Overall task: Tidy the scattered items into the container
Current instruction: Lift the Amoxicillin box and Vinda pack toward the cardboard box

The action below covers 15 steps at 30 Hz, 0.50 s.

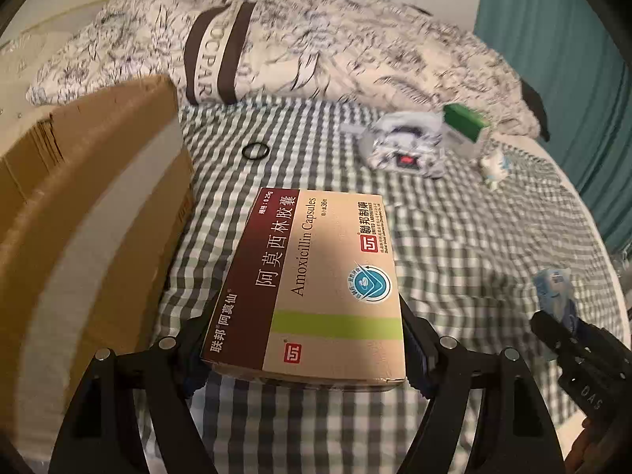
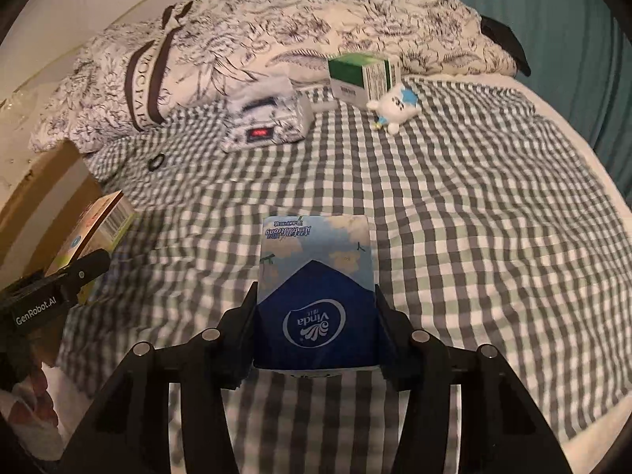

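My left gripper (image 1: 304,339) is shut on a tan and maroon amoxicillin box (image 1: 312,280), held above the checked bedsheet just right of the open cardboard box (image 1: 79,205). My right gripper (image 2: 316,328) is shut on a blue Vinda tissue pack (image 2: 316,288) above the sheet. The right gripper and its pack also show at the right edge of the left wrist view (image 1: 561,316). The left gripper with its box shows at the left in the right wrist view (image 2: 79,260). Further back lie a black ring (image 1: 256,151), a patterned pouch (image 2: 264,118), a green box (image 2: 361,77) and a small white plush toy (image 2: 395,106).
A crumpled floral quilt (image 2: 276,27) is piled along the far side of the bed. A teal curtain (image 2: 553,19) hangs at the right. The cardboard box's flap (image 1: 98,118) stands up at the left. A white blanket edge (image 2: 592,197) borders the sheet on the right.
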{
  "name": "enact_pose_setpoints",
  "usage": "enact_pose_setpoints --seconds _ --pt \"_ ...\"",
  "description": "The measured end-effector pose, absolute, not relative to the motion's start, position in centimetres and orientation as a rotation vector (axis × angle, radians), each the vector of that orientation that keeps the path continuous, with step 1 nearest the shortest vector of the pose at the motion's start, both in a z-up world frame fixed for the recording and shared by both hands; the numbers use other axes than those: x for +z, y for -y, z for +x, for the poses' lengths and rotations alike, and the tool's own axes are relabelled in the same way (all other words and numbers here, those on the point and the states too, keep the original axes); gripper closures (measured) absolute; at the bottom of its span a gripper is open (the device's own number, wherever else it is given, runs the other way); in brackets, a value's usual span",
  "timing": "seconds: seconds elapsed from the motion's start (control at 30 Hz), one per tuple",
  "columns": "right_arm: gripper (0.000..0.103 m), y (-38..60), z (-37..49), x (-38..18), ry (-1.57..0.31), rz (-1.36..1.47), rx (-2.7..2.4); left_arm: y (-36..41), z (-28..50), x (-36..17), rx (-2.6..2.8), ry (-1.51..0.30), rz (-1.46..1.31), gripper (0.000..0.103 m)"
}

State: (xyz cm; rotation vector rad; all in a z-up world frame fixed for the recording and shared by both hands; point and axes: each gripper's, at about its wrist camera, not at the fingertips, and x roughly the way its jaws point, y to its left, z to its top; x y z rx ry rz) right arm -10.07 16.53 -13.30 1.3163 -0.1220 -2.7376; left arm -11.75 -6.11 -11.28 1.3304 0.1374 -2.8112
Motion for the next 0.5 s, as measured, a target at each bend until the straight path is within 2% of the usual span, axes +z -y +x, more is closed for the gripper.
enact_pose_setpoints --seconds 0.5 --pt "0.053 -13.5 -3.5 -2.3 0.081 1.021 -2.794 7.2 -6.5 -1.1 -2.930 -0.147 1.062 0.025"
